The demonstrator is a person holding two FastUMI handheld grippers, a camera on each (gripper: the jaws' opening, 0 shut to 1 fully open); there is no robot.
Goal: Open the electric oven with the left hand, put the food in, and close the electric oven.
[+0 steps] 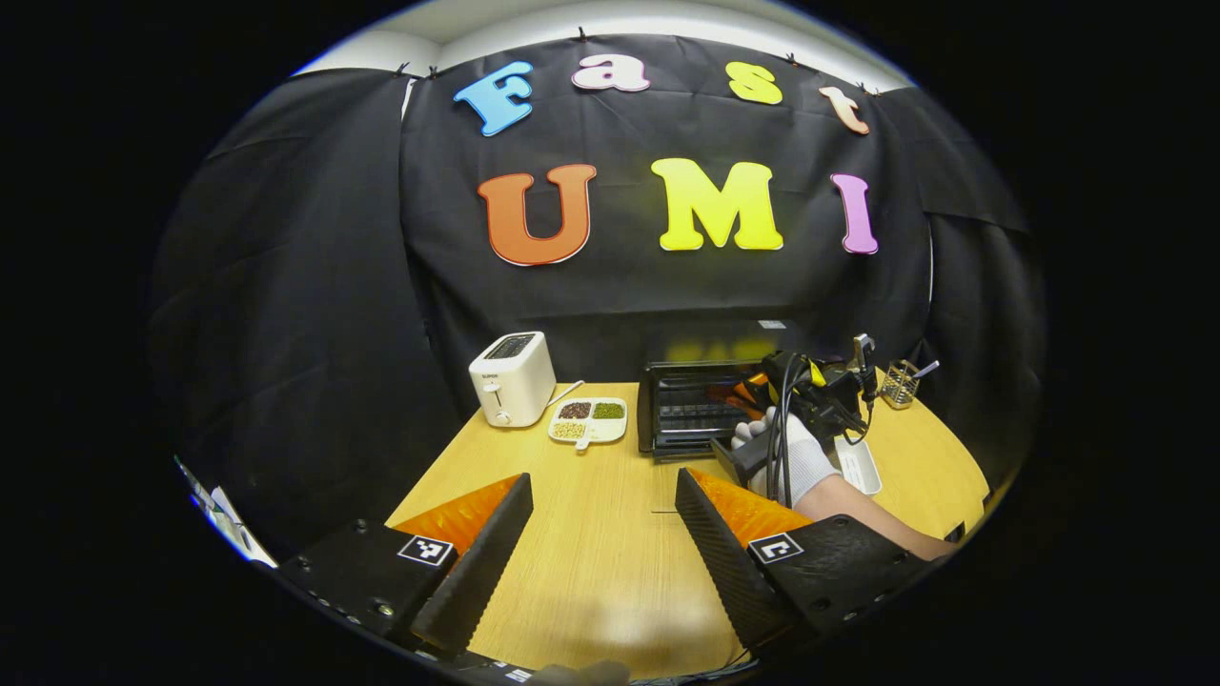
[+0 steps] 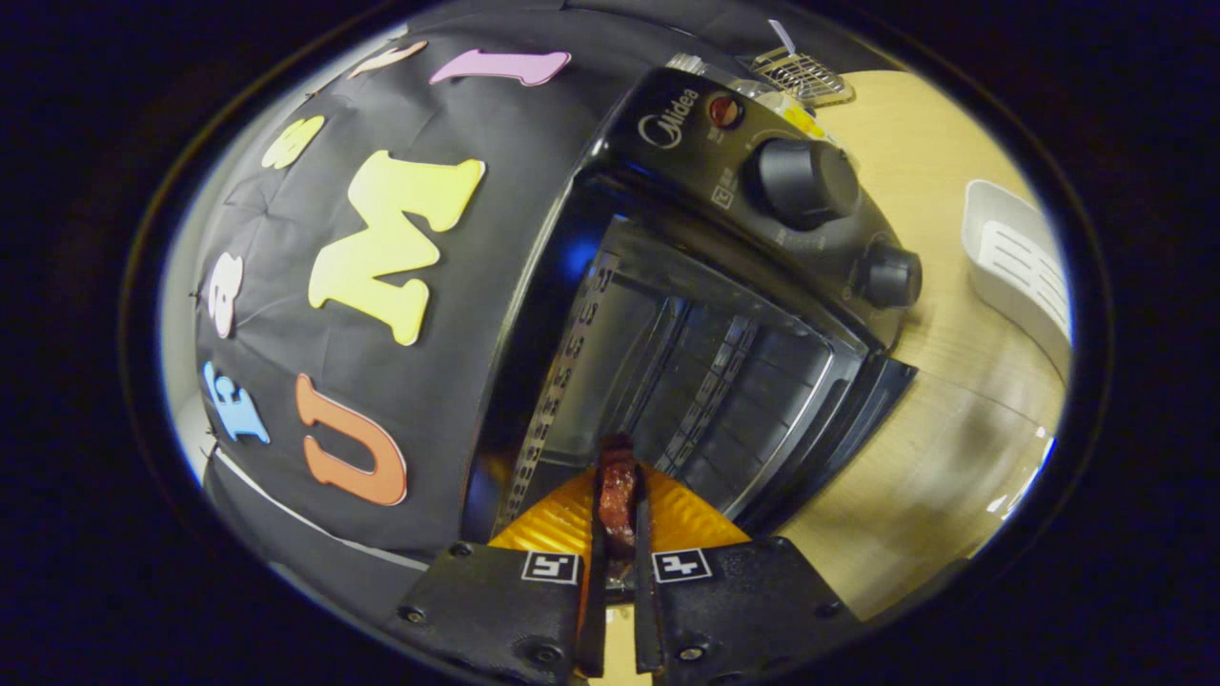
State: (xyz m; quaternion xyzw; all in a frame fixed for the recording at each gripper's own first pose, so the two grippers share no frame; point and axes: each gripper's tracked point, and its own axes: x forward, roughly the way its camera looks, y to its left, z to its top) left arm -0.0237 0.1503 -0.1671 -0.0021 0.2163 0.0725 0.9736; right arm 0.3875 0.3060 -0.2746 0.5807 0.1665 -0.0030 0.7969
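Observation:
The black electric oven [image 1: 691, 405] stands at the back of the wooden table with its door down, and its racks show inside. A gloved hand [image 1: 796, 457] holds my right gripper [image 1: 753, 393] at the oven's mouth. In the tilted right gripper view, the right gripper [image 2: 620, 467] is shut on a reddish-brown piece of food [image 2: 618, 500], just in front of the open cavity [image 2: 686, 372]. The oven's knobs [image 2: 801, 181] sit beside the opening. My left gripper [image 1: 602, 486] hovers open over the table's near part, holding nothing.
A white toaster [image 1: 513, 378] and a divided plate of grains [image 1: 589, 419] stand left of the oven. A white tray [image 1: 858, 467] [image 2: 1020, 267] lies right of it, with a wire holder [image 1: 899, 383] behind. Bare tabletop [image 1: 600, 572] lies under my left gripper.

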